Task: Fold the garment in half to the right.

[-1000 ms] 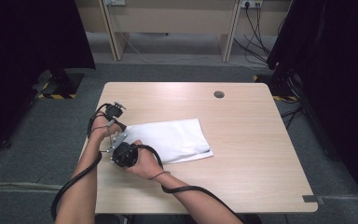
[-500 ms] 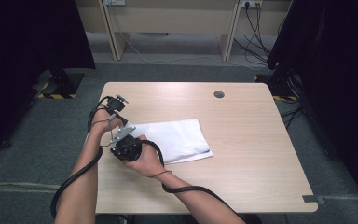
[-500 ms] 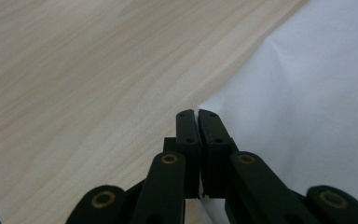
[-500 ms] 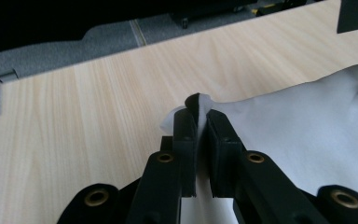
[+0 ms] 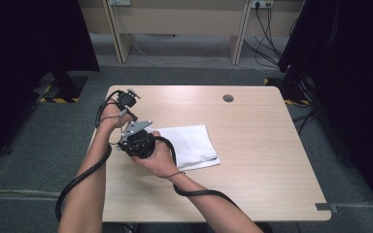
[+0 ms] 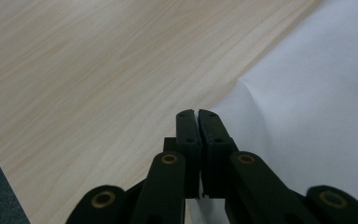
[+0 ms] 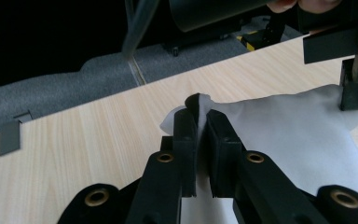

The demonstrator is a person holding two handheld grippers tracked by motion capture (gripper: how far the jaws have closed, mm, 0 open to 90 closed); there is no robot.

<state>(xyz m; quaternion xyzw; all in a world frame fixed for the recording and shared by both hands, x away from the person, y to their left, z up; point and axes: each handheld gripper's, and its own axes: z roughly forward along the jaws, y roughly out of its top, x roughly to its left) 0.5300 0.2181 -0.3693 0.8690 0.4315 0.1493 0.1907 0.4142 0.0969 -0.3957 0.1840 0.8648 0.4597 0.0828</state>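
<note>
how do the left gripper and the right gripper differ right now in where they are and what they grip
In the high view the left gripper sits farther up the table near its left edge, while the right gripper is nearer the person. The right gripper's jaws pinch a raised corner of the white cloth; the left gripper's jaws are closed at the cloth's edge, with the grip itself hidden. Both are shut and hand-held.
</note>
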